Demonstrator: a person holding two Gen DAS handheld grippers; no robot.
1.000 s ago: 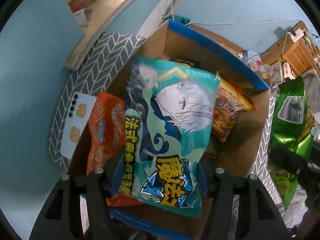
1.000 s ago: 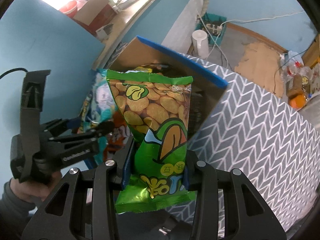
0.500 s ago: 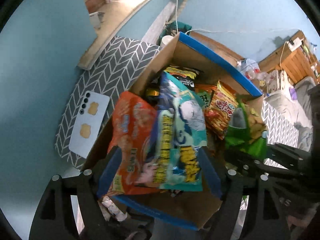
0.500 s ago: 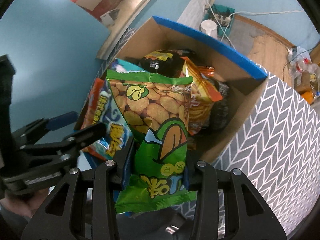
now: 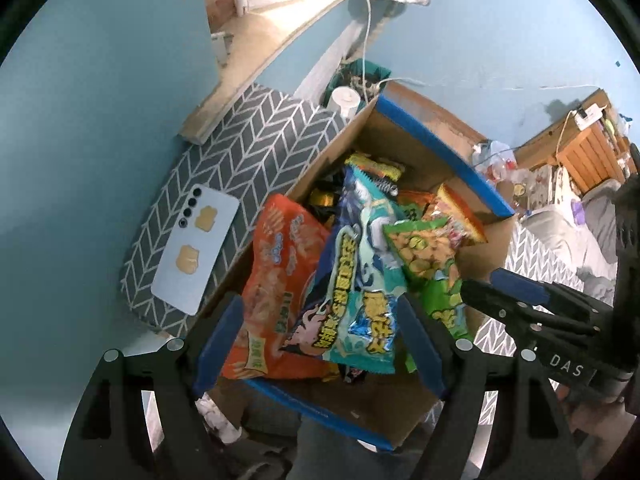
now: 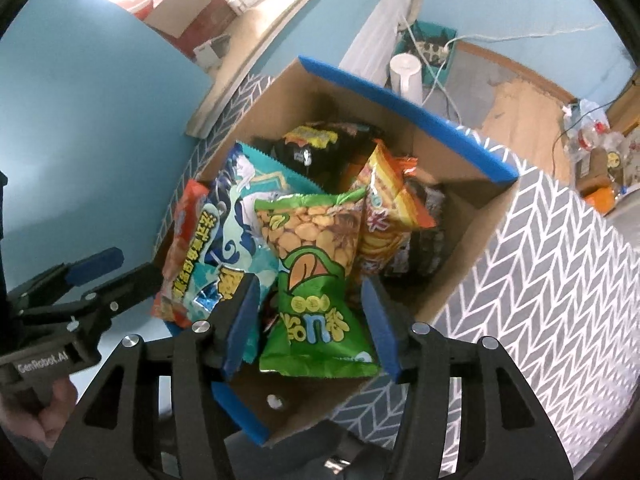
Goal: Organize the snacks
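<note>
A cardboard box with blue edges (image 5: pixel 444 152) (image 6: pixel 404 100) holds several snack bags. A teal anime bag (image 5: pixel 360 280) (image 6: pixel 232 220) stands beside an orange bag (image 5: pixel 276 276) (image 6: pixel 180 240). A green pea-snack bag (image 6: pixel 316 276) (image 5: pixel 432 264) leans in the box next to an orange-yellow bag (image 6: pixel 384 208). My left gripper (image 5: pixel 320 344) is open just above the teal and orange bags and holds nothing. My right gripper (image 6: pixel 308 320) is open around the green bag's lower end without gripping it.
A white phone (image 5: pixel 196 256) lies on the grey herringbone cloth (image 5: pixel 248 156) (image 6: pixel 540 272) left of the box. A white cup (image 6: pixel 406 76) and cables stand behind the box. A wooden ledge (image 5: pixel 256 52) runs along the blue wall.
Both grippers opened and let go: the teal bag now stands in the box beside the orange bag, and the green bag rests in the box. Both grippers drew back slightly.
</note>
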